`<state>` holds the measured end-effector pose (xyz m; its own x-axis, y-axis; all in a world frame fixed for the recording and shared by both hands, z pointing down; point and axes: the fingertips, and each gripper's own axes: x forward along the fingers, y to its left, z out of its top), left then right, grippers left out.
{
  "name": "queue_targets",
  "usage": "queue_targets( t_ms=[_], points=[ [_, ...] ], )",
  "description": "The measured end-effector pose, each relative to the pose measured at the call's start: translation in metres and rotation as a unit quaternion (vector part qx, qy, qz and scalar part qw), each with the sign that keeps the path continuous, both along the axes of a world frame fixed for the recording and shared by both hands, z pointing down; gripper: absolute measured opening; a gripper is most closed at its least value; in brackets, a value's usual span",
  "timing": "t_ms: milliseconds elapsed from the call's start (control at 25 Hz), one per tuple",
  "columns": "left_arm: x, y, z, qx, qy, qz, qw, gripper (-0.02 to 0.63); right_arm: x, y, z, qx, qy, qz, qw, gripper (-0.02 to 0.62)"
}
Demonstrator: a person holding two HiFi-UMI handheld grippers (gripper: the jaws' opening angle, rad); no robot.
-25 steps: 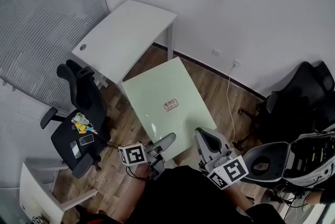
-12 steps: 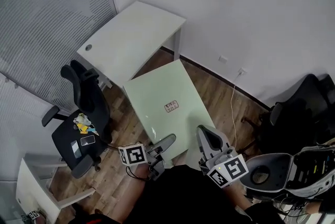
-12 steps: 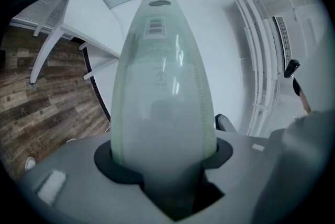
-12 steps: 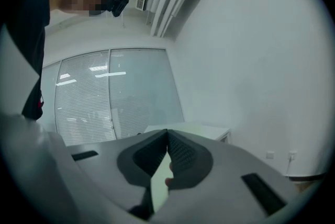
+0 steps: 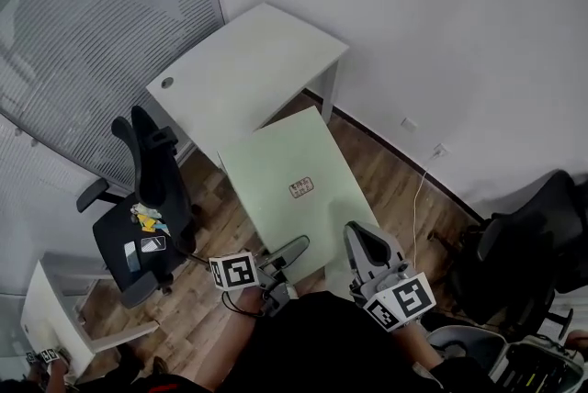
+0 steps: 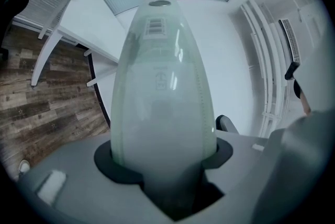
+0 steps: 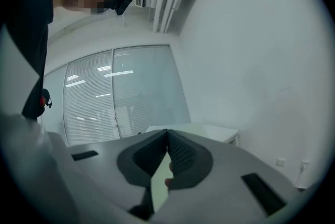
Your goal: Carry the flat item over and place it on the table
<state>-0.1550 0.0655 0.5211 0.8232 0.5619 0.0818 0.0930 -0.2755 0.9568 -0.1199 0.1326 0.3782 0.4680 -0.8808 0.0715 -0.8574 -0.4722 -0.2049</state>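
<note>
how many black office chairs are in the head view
2. One black office chair is at the left beside the white desk; the other chair is at the right near the wall. More may lie out of frame.

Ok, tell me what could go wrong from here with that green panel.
1. The pale green panel is gripped only along its near edge by the left tool and right tool; its long free end could tip or slip out.
2. Its far edge looks close to the white table; it might knock the rim instead of clearing it.
3. The black office chair on the left could catch a corner.
</note>
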Motion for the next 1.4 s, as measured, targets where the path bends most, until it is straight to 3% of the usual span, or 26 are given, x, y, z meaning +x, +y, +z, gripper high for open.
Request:
queue_targets(
  t_ms=[400,880,1080,1240,1400],
  points=[
    [0.087,0.007,-0.011,0.005,-0.005,-0.07,0.9975,0.282,0.094,-0.002,-0.009,0.0,0.001,-0.074,0.997,0.0],
    [0.173,0.019,-0.009,-0.004,-0.002,-0.166,0.9861,0.282,0.193,0.021,-0.01,0.005,0.006,-0.138,0.99,0.0],
    [0.192,0.017,-0.007,0.005,0.002,-0.186,0.9825,0.282,0.214,0.024,-0.003,0.005,0.002,-0.152,0.988,0.0],
    [0.197,0.016,-0.002,-0.016,-0.014,-0.203,0.9789,0.282,0.221,0.023,-0.002,0.003,0.002,-0.161,0.987,0.0],
    [0.204,0.009,0.003,0.002,-0.008,-0.203,0.9792,0.281,0.229,0.021,0.003,0.003,0.002,-0.161,0.987,0.0]
  ],
)
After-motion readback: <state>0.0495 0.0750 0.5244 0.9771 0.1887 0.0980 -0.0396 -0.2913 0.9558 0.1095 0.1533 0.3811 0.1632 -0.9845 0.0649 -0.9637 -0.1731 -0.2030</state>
